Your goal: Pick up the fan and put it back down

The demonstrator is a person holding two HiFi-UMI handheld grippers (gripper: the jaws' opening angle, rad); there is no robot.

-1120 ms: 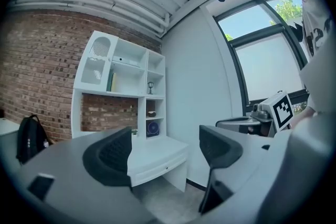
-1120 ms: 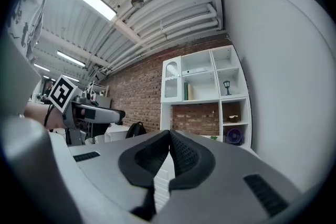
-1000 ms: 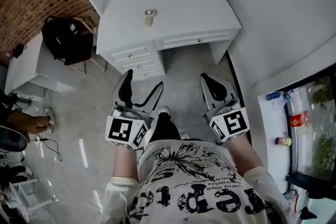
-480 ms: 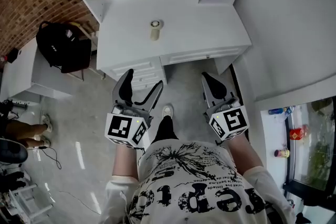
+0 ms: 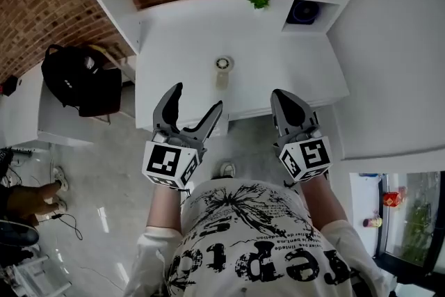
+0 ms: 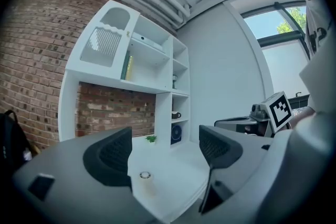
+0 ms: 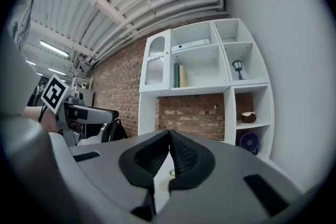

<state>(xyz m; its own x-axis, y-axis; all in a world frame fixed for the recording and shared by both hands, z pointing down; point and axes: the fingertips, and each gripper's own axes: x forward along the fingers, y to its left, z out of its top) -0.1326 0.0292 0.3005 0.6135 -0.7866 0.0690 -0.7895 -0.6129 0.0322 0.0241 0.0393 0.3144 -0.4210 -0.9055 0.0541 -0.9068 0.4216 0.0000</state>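
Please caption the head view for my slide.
Left hand-held gripper open, right hand-held gripper shut, before small cream fan on white desk.

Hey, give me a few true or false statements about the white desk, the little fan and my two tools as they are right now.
1. The small cream handheld fan rests on the white desk, and neither tool touches it. True.
2. The left tool has its jaws closed. False: they stand apart, with nothing between them.
3. The right tool is shut and empty. True.
4. The black backpack sits on the desk. False: it is off the desk, to its left.
5. The small green plant stands at the desk's front edge. False: it stands at the back, by the brick wall.
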